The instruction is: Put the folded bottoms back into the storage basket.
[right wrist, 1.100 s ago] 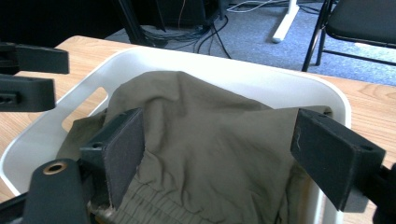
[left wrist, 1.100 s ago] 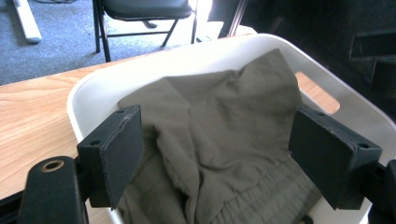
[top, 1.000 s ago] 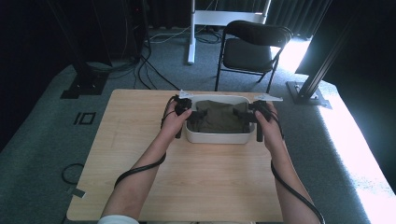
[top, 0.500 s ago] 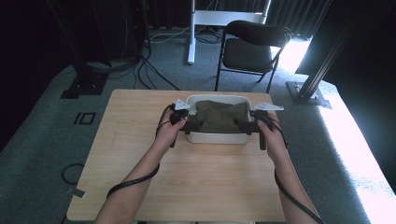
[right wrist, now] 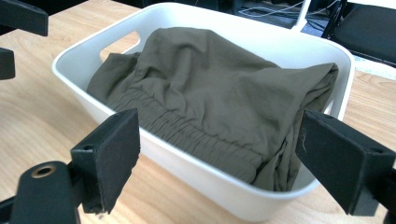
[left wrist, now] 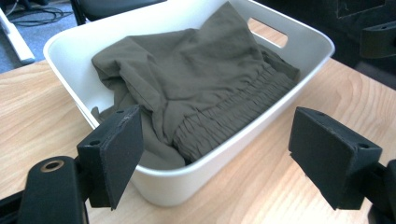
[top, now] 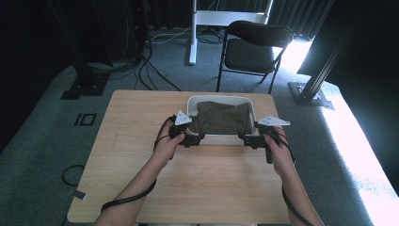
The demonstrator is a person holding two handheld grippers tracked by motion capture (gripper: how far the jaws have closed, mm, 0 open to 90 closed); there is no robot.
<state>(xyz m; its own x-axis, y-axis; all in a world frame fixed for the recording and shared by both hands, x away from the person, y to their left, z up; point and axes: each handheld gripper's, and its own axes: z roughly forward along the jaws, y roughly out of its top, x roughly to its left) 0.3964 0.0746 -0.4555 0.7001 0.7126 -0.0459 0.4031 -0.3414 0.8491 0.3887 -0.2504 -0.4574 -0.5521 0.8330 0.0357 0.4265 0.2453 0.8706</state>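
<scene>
Barely begun, by the look of it: crumpled olive-green cloth garment (top: 222, 117) lying untouched in the white rectangular plastic tub (top: 221, 139) (far-middle of the wooden table (top: 141, 174)), left gripper (left wrist: 219, 154) and right gripper (right wrist: 219, 156) both wide open, empty, flanking its near corners.

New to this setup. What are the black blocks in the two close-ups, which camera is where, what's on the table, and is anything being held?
No robot here: a person holds a handheld two-jaw tool in each hand. The high view looks down from above the person's side; the left tool and right tool sit at the near corners of a white tub on a wooden table. The two close-ups come from cameras riding on each tool. The black blocks are that tool's own jaws: left tool, right tool. In the tub lies a crumpled olive-green garment with an elastic waistband. Both tools' jaws stand wide apart with nothing between the pads, so nothing is held. A folding chair stands behind the table.
</scene>
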